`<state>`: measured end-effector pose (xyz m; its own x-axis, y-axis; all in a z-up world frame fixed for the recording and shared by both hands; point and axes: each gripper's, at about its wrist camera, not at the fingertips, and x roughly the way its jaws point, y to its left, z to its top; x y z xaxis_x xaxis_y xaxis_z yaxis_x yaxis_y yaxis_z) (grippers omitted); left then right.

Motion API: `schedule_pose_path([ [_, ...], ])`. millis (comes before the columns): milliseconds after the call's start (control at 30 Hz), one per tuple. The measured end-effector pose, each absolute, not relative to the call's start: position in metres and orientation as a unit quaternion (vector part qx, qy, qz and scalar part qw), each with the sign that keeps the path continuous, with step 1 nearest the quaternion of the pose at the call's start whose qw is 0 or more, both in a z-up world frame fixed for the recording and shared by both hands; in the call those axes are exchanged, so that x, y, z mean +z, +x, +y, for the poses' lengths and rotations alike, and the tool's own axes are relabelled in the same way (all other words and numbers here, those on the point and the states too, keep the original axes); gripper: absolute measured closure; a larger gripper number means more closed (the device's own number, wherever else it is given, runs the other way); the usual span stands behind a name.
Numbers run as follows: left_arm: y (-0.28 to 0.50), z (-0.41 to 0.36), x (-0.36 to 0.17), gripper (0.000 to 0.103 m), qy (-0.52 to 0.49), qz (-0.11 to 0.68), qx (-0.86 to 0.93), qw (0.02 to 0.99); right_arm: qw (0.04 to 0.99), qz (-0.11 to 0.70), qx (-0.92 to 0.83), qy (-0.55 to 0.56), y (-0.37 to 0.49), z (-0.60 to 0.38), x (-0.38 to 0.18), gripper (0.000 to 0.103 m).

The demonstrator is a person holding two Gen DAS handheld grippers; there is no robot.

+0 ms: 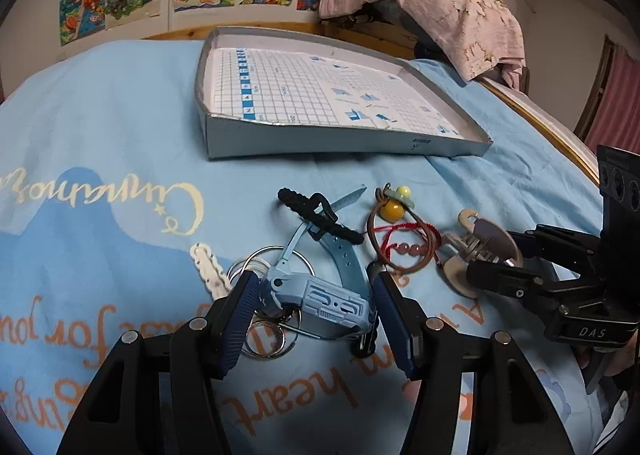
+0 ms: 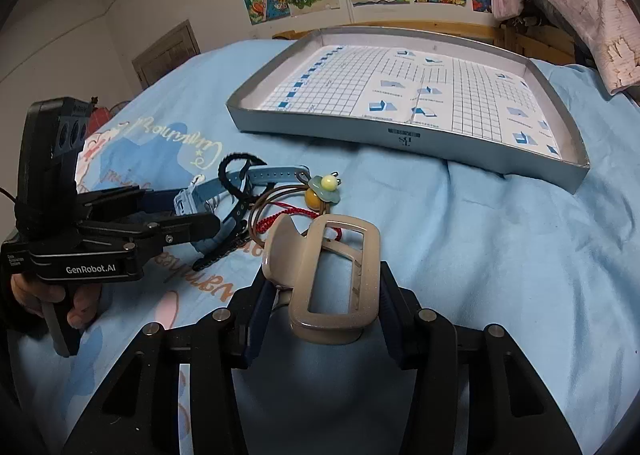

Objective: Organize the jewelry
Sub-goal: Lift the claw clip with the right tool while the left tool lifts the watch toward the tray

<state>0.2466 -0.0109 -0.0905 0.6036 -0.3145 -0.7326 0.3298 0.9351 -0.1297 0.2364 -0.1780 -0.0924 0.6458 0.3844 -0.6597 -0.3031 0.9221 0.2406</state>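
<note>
A pile of jewelry lies on the blue bedspread in front of a shallow grey box lid (image 1: pixel 460 145) lined with grid paper. My left gripper (image 1: pixel 314 301) is shut on a blue watch (image 1: pixel 324 301); the watch's strap (image 1: pixel 348 259) curves up toward a black braided band (image 1: pixel 320 221). My right gripper (image 2: pixel 322 307) is shut on a beige hair claw clip (image 2: pixel 332 275), which also shows in the left wrist view (image 1: pixel 476 251). A brown cord with a yellow bead charm (image 1: pixel 394 209) and a red string bracelet (image 1: pixel 404 247) lie between them.
Metal key rings (image 1: pixel 264 339) lie under the watch and a white beaded piece (image 1: pixel 208 269) to its left. The box lid (image 2: pixel 400 137) is far ahead. A pink cloth (image 1: pixel 440 3) covers a chair at the back right. Drawings hang on the wall.
</note>
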Motion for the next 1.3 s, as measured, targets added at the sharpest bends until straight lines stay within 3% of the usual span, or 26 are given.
schedule_pose_path([
  [833,0.179,0.014,-0.075,0.046,-0.001,0.532,-0.176,0.829,0.901,0.366,0.229,0.041,0.204,-0.164,-0.072,0.059],
  [1133,0.182,0.031,-0.061,0.046,0.005,0.523,-0.151,0.839,0.903,0.36,0.232,0.038,0.204,-0.156,-0.069,0.059],
  [1300,0.198,0.033,-0.027,0.047,0.018,0.492,-0.145,0.858,0.905,0.355,0.233,0.036,0.206,-0.155,-0.066,0.059],
])
